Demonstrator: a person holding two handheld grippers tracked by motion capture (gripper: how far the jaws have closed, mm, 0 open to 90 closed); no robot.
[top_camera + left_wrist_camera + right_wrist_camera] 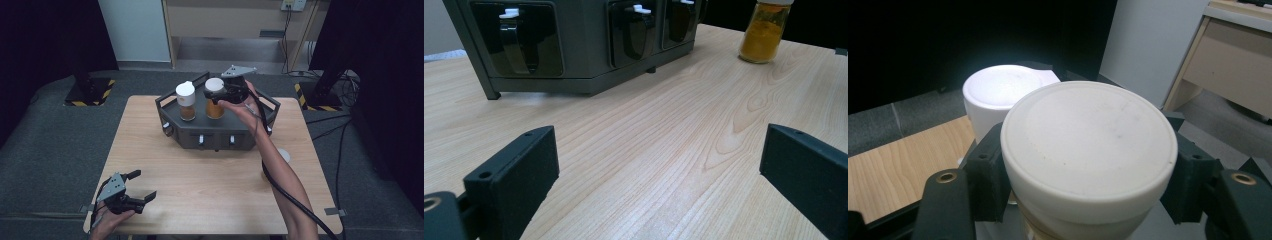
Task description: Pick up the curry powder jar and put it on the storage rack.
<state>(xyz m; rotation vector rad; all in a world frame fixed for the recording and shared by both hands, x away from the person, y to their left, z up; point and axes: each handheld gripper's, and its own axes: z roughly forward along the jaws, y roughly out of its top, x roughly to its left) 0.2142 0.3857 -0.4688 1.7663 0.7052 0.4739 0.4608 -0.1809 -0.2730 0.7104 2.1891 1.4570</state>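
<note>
now the right gripper (216, 93) has its jaws closed on the white lid of a spice jar (215, 105), over the dark rack (220, 131) at the table's (210, 185) far edge. beside it stands a second jar (186, 101). the left gripper (140, 186) rests near the front left corner, jaws wide apart and empty.

Upper centre of the frame: the right claw (216, 93) grips the white-capped jar (215, 104) of orange powder on the dark rack (218, 131), beside a second jar (186, 101). Lower left, the left claw (141, 185) hangs spread over the bench (210, 185).
</note>
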